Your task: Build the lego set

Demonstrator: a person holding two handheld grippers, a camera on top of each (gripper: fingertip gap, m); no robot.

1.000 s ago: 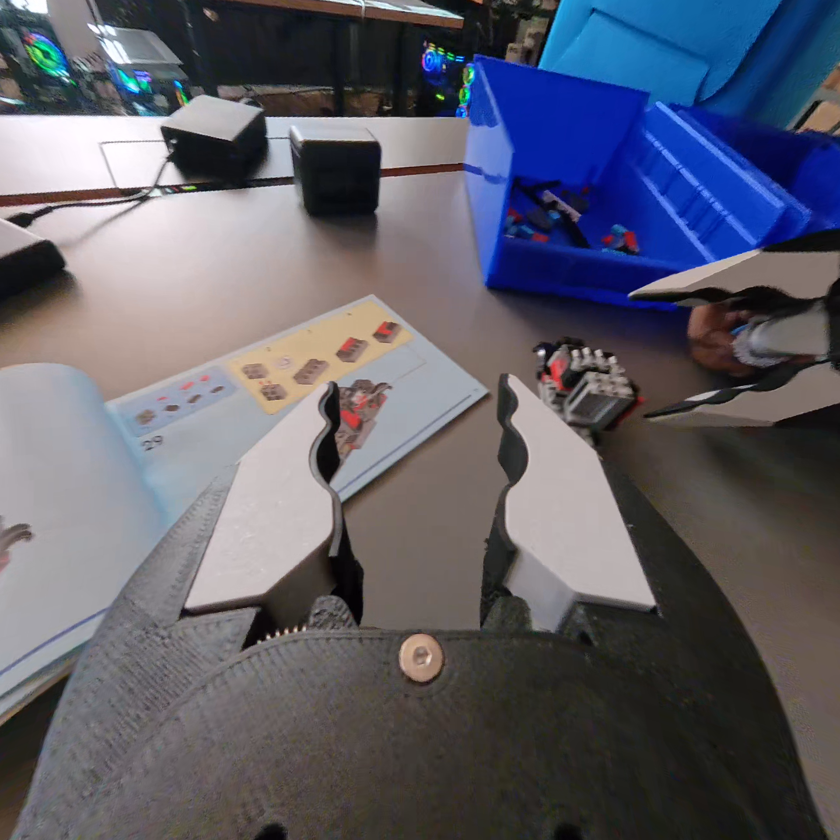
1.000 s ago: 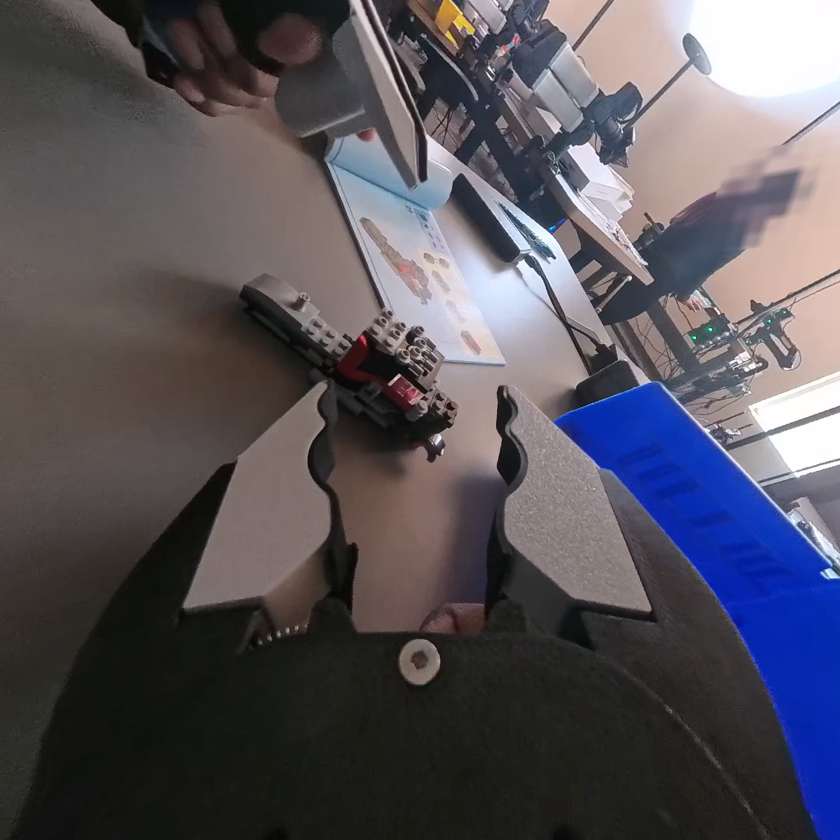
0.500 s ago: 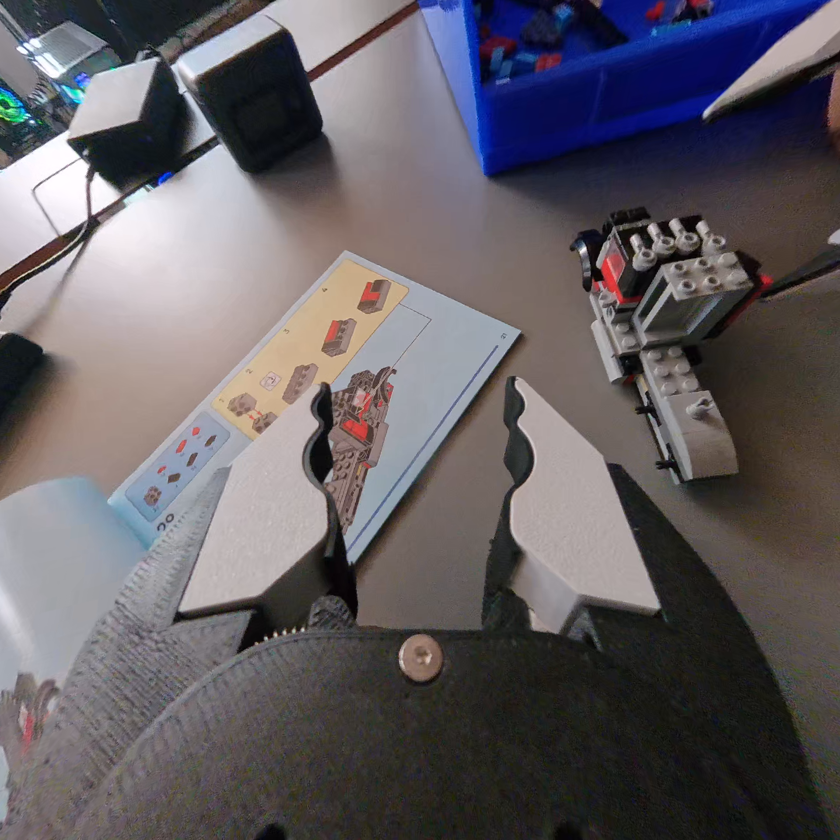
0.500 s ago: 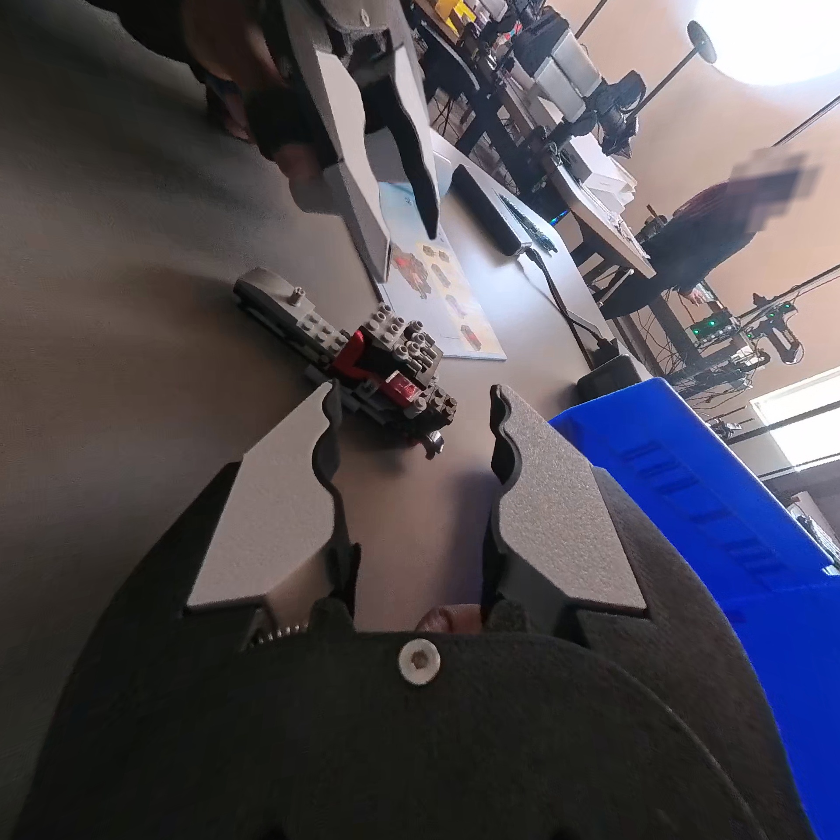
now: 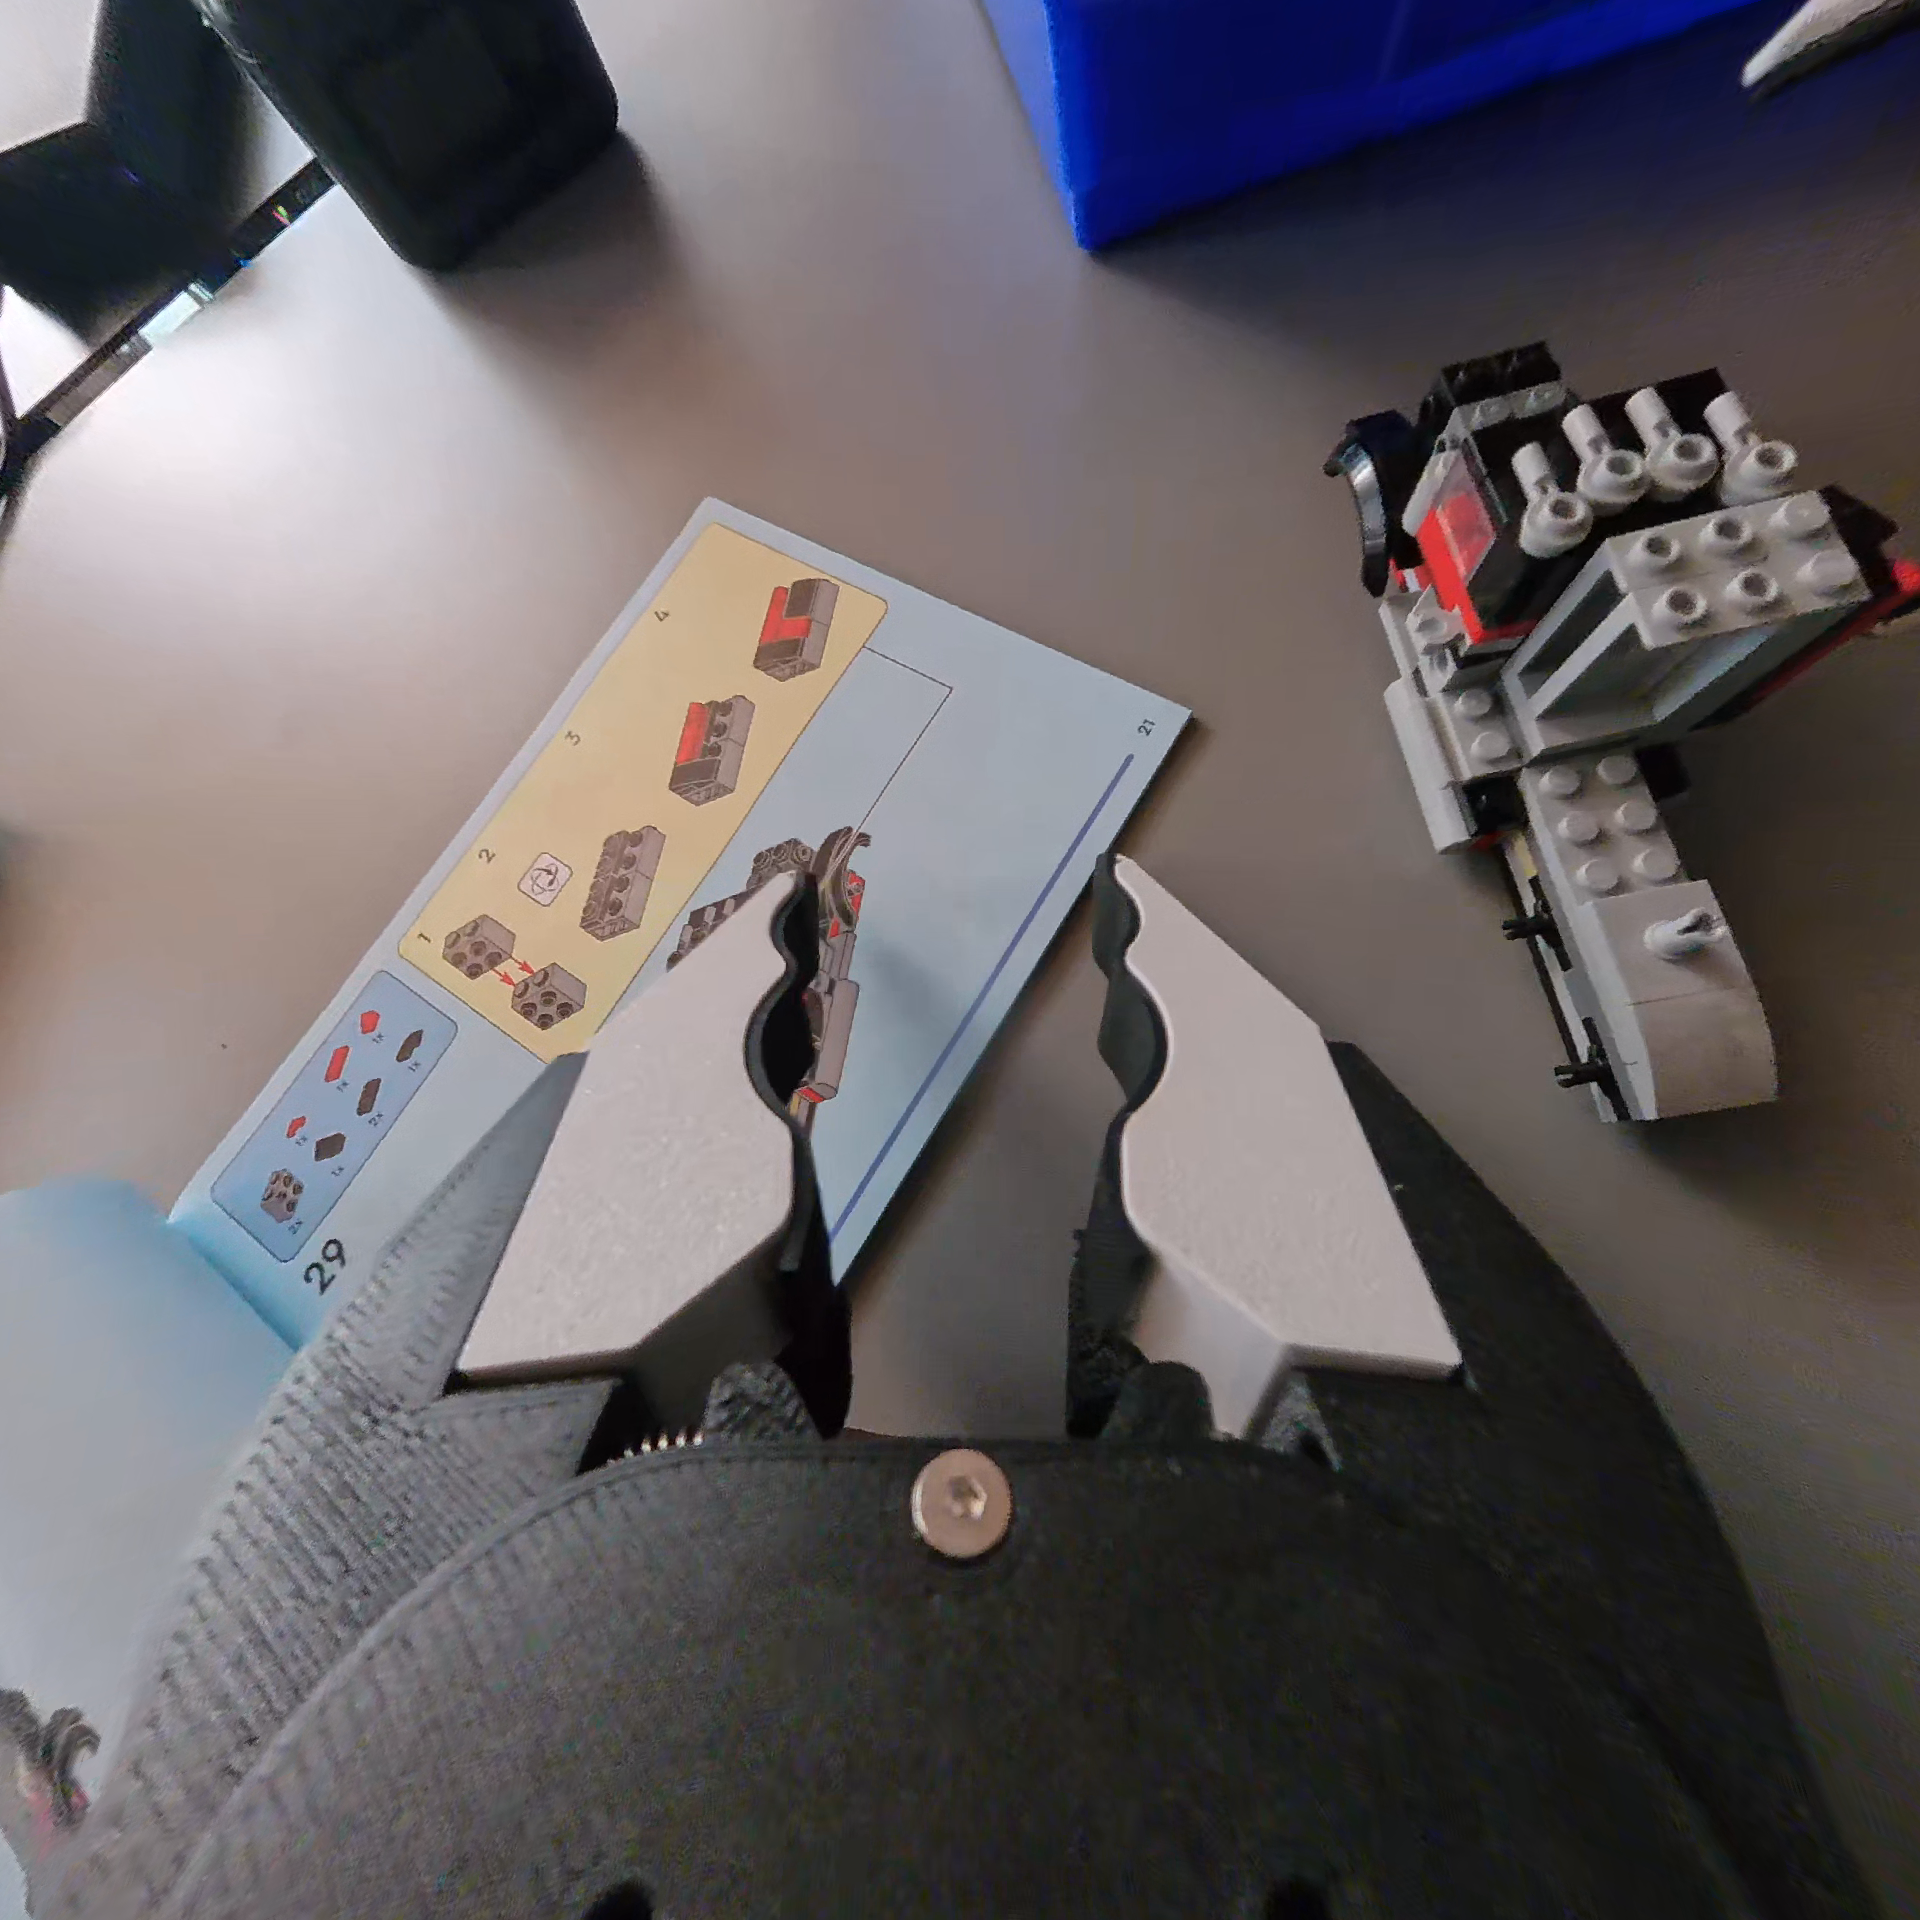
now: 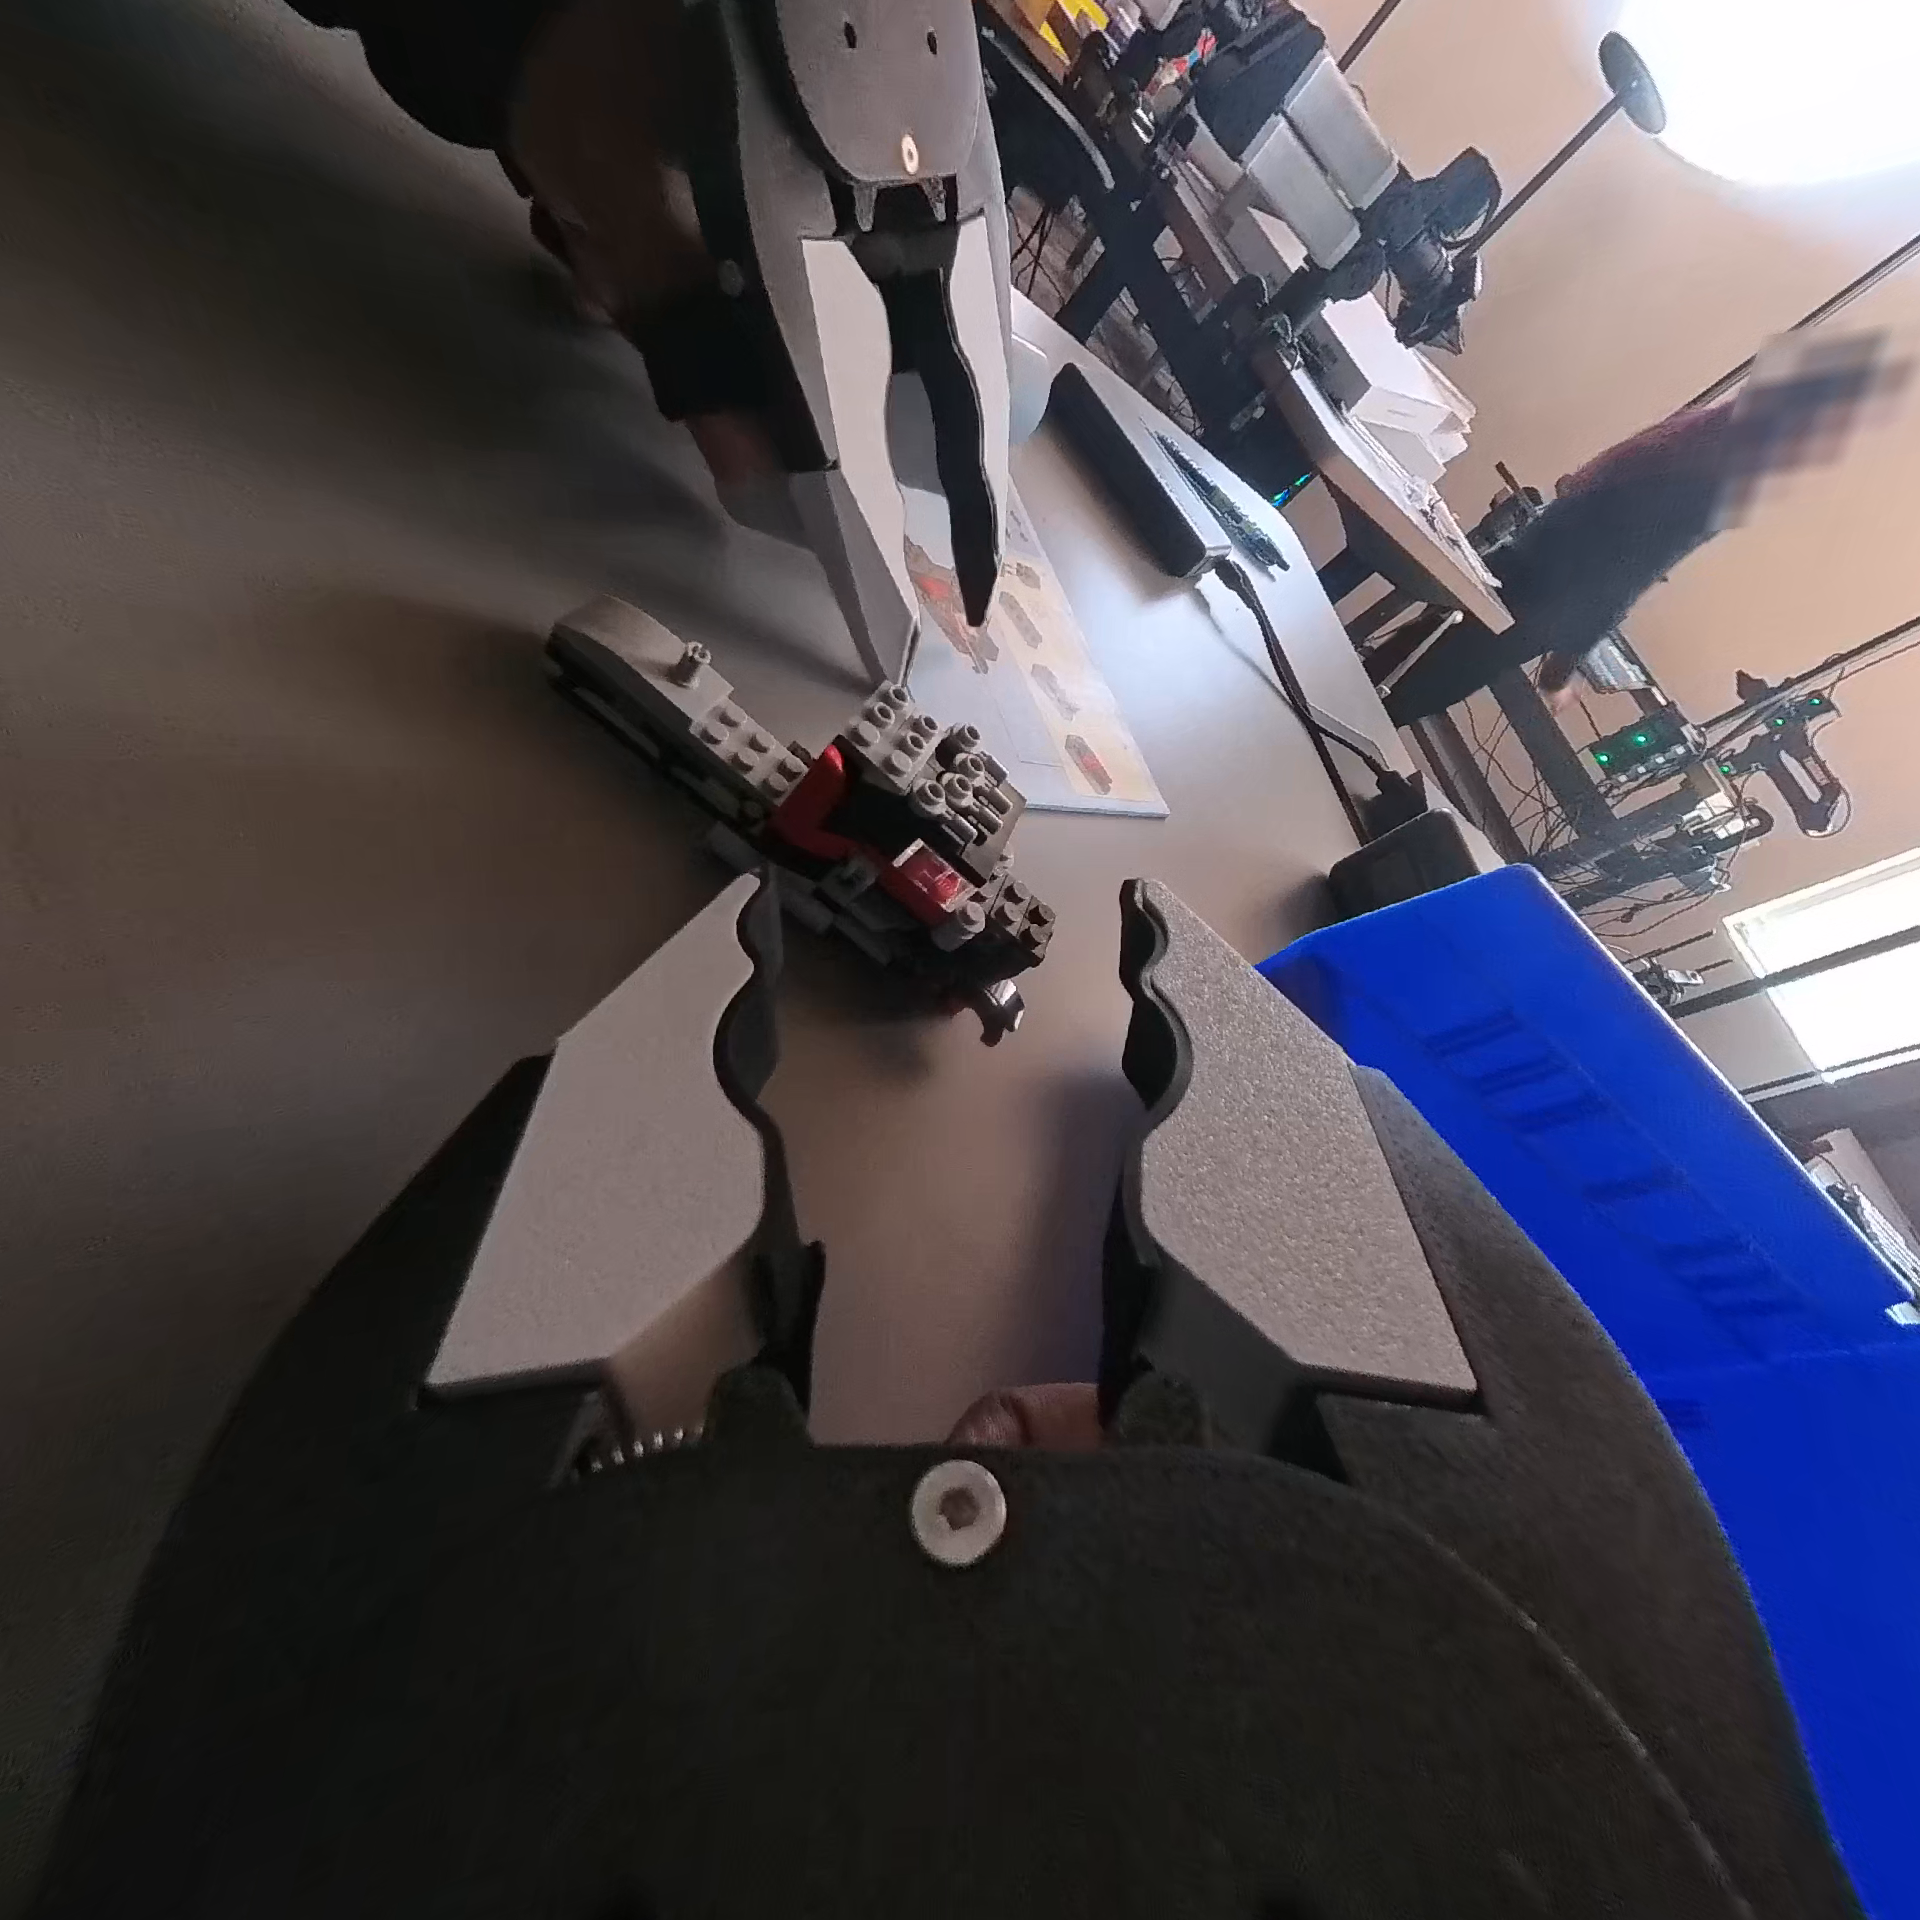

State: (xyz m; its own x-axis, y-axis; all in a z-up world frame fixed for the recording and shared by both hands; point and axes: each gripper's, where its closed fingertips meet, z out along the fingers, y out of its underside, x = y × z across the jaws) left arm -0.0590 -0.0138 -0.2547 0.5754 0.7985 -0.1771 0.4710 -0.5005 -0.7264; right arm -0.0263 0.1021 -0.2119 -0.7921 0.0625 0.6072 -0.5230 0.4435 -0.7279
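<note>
A partly built grey, black and red lego model (image 5: 1621,707) lies on the dark table, right of the open instruction booklet (image 5: 790,862). My left gripper (image 5: 951,894) is open and empty, tipped down over the booklet's right page, left of the model. In the right wrist view the model (image 6: 831,800) lies just beyond my right gripper (image 6: 940,899), which is open and empty and low over the table. The left gripper (image 6: 914,582) shows there from the far side, above the booklet (image 6: 1049,707).
A blue parts bin (image 5: 1299,104) stands beyond the model; its wall (image 6: 1621,1122) is close on the right of my right gripper. Two black boxes (image 5: 416,114) sit at the back left. A cable (image 6: 1299,686) and other desks with equipment lie farther off.
My left gripper has moved forward and tipped downward over the booklet, so the model and page look larger. My right gripper has stayed almost still.
</note>
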